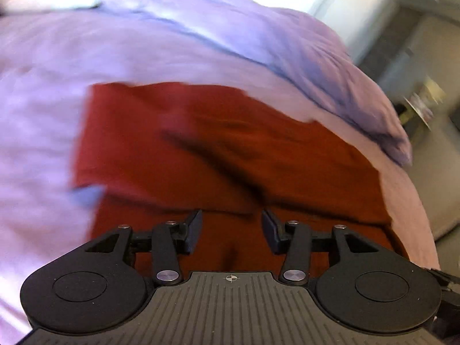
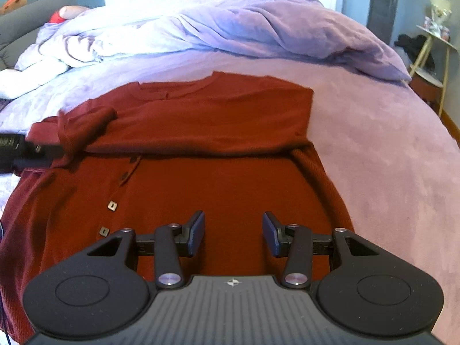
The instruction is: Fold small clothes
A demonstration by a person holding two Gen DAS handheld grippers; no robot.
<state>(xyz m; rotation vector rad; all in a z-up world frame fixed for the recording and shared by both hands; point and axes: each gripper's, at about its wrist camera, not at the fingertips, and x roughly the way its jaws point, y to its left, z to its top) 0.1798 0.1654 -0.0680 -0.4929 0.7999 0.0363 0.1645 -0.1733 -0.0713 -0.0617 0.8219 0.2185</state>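
A dark red buttoned top (image 2: pixel 201 149) lies on the lilac bedspread (image 2: pixel 373 143), its far part folded over toward me so a fold edge runs across the middle. My right gripper (image 2: pixel 233 228) hovers open and empty over its near part. The left gripper (image 2: pixel 17 149) shows at the left edge by the bunched sleeve. In the blurred left wrist view, the red top (image 1: pixel 215 158) lies below my open, empty left gripper (image 1: pixel 231 228).
A rumpled lilac duvet (image 2: pixel 230 28) is heaped at the far side of the bed, with white bedding (image 2: pixel 43 63) at the far left. A small side table (image 2: pixel 431 57) stands right of the bed.
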